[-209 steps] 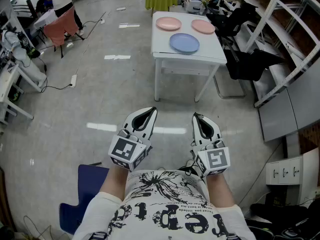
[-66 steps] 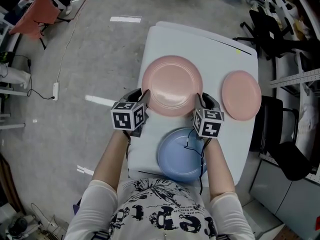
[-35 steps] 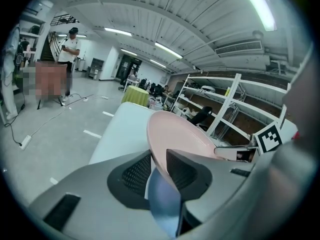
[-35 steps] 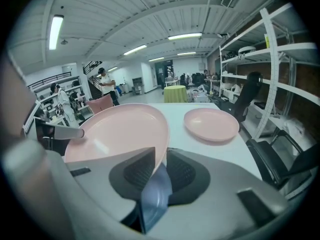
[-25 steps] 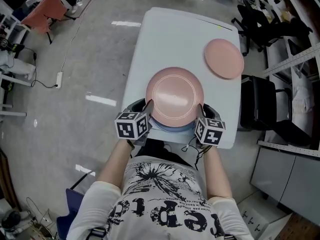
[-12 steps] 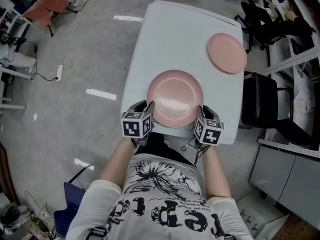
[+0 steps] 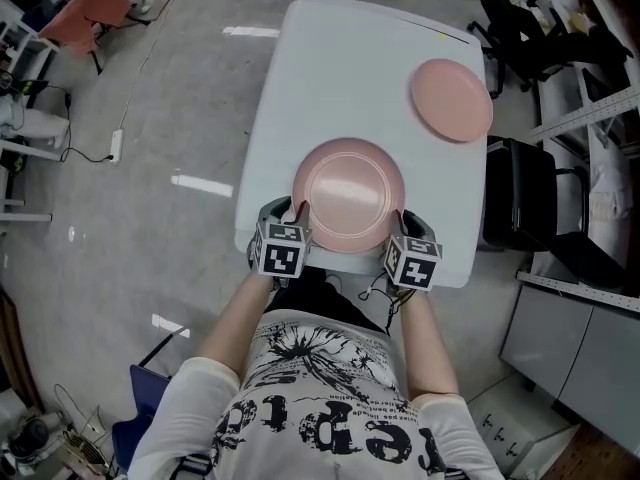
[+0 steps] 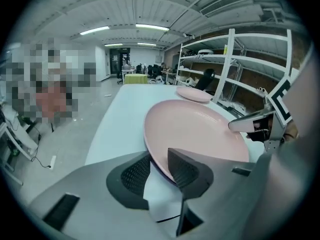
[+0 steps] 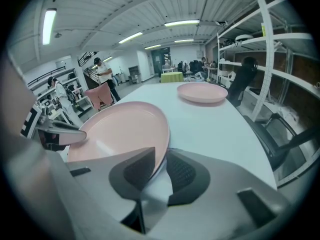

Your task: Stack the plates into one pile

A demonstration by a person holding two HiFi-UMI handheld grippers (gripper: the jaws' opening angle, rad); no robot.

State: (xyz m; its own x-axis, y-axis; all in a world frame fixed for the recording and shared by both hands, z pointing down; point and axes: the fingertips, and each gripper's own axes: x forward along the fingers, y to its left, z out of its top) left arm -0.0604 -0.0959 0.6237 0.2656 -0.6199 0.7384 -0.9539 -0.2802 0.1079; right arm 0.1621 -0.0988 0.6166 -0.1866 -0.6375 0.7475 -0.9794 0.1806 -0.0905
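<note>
A pink plate [image 7: 348, 193] lies on top of a blue plate near the table's front edge. Only a dark sliver of the blue plate [image 8: 159, 172] shows under its rim. My left gripper [image 7: 288, 213] is at the pink plate's left rim. Its jaws are opening, the rim [image 8: 150, 134] lies between them, and the pads no longer clamp it. My right gripper [image 7: 410, 225] is shut on the pink plate's right rim [image 9: 162, 134]. A second pink plate [image 7: 450, 99] lies alone at the table's far right.
The white table [image 7: 330, 68] ends just in front of my grippers. Black chairs [image 7: 530, 208] stand off its right side, with metal shelving [image 8: 235, 69] behind them. Grey floor [image 7: 150, 168] lies to the left.
The pink plate has come down and nearer, so it now covers the blue plate, whose rim showed below it a second ago. The left gripper's cube has shifted slightly right.
</note>
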